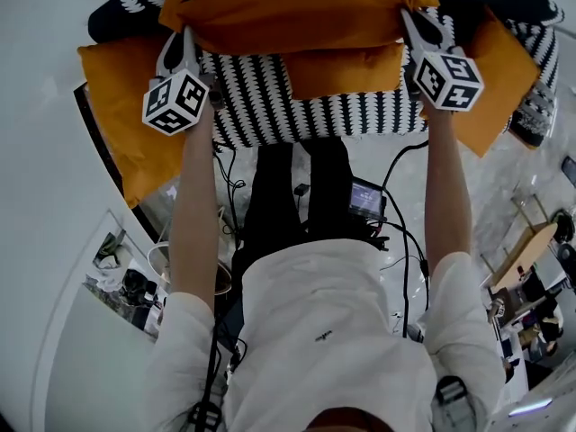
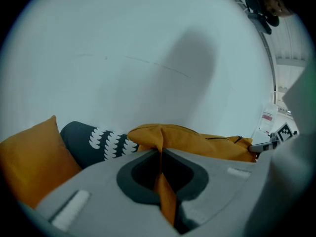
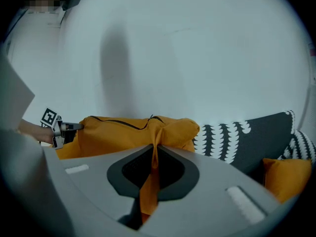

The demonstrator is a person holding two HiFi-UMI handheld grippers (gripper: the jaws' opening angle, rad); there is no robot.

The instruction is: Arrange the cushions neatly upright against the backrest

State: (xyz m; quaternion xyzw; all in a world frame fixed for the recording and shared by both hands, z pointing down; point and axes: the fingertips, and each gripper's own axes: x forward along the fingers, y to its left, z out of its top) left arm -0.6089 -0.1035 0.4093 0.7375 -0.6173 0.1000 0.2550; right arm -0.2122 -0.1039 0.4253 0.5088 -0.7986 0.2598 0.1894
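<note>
Grippers both pinch tight: left gripper (image 1: 187,41) is closed on a fold of fabric at one end of the big orange cushion (image 1: 288,12), right gripper (image 1: 412,23) closed on a fold at the other end. It hangs between them over the striped cushion (image 1: 270,106) and a smaller orange cushion (image 1: 346,68), near the white wall (image 2: 148,58). Side orange cushions lie at far left (image 1: 121,115) and far right (image 1: 504,79). Risk: the hold is thin cloth only, so a fold could slide out and drop that end. Uneven hands would tilt it. A careless set-down could knock over the black patterned cushion (image 3: 256,137).
</note>
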